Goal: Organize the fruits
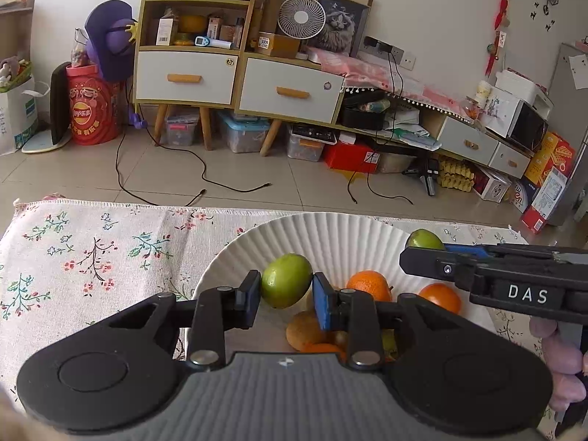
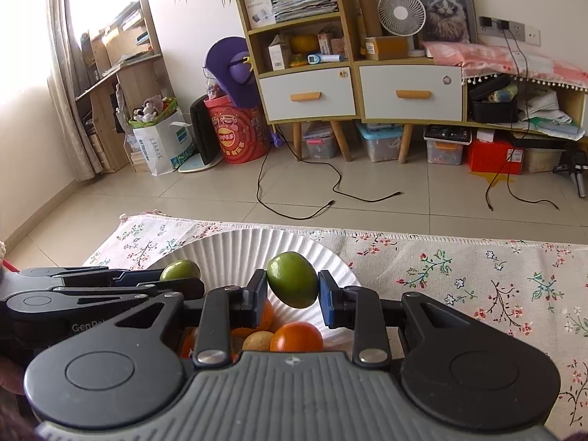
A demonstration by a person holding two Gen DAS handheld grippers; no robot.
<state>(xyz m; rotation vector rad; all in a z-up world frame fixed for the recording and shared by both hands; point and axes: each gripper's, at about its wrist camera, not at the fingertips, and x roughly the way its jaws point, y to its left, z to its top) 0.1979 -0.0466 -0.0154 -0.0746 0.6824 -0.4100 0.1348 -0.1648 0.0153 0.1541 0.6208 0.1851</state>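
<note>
Left gripper (image 1: 286,292) pinches green fruit (image 1: 286,280) between blue pads, held above white fluted plate (image 1: 323,231). Right gripper (image 2: 292,296) clamps second green fruit (image 2: 292,284) over same plate, pads touching both its sides. Below in plate: oranges (image 1: 369,284), tan fruit (image 2: 258,340). Plate sits on floral cloth (image 2: 459,279). Beyond: tiled floor (image 2: 220,191), black cables, shelf unit with drawers (image 2: 307,93), white fan (image 2: 400,13).

Both wrist views look forward, close over one white plate (image 1: 330,231) (image 2: 257,246) (shelving beyond)
</note>
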